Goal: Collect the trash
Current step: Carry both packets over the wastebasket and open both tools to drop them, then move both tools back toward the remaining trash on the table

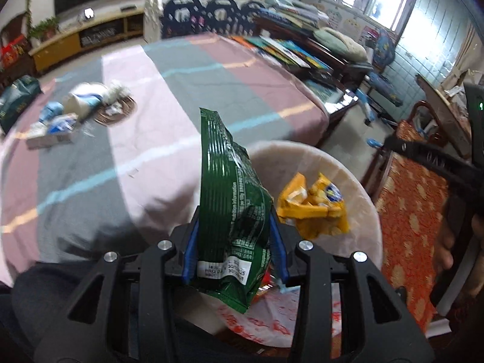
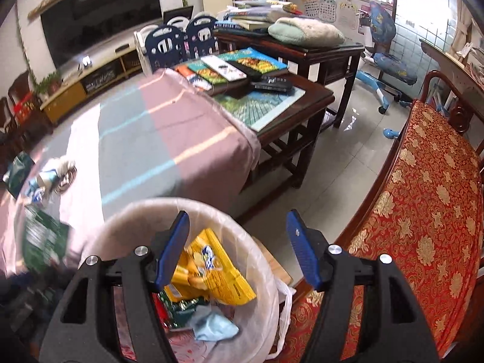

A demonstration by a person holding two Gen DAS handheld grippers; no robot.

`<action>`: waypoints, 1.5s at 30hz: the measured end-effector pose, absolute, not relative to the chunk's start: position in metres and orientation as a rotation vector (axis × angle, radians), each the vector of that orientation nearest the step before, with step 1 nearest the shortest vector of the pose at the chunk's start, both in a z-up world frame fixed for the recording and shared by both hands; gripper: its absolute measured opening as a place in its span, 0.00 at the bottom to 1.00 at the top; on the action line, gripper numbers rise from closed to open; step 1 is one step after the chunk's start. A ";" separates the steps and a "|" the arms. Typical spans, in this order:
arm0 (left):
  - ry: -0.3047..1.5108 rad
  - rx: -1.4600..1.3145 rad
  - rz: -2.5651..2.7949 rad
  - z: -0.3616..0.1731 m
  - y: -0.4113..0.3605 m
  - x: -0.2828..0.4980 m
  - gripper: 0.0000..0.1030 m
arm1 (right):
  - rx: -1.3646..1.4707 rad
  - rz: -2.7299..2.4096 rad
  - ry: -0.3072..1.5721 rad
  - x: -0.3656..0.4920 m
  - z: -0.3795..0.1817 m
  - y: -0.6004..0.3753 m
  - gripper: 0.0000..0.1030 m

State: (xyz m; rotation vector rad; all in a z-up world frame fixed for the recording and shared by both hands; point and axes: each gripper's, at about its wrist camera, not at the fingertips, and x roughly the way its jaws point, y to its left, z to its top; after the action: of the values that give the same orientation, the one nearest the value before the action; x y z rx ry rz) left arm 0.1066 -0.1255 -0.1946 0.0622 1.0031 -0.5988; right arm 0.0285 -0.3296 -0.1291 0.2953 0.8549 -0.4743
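Left wrist view: green wrapper (image 1: 233, 211) hangs beside bin (image 1: 357, 181), clutter (image 1: 69, 112) behind.

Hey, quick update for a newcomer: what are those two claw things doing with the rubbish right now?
Left gripper: jaws shut on green snack bag, over the bin. Right gripper: jaws open, empty, above the bin. Yellow wrapper already inside. Nothing blocking.

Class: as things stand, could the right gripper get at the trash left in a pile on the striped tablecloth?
Probably yes. The right gripper has open, empty jaws above the bin. The trash pile lies in the open on the striped tablecloth, though the left gripper's green packet sits partly between.
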 end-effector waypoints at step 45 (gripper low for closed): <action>0.855 -0.398 0.266 -0.202 0.193 0.227 0.82 | 0.001 0.103 0.940 0.320 -0.156 -0.004 0.67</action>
State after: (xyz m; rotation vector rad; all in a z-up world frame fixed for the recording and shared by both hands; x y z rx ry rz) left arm 0.2265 0.1928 -0.2016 -0.3978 0.8553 0.2658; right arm 0.3199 -0.0044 -0.1559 0.0006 0.9397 0.1030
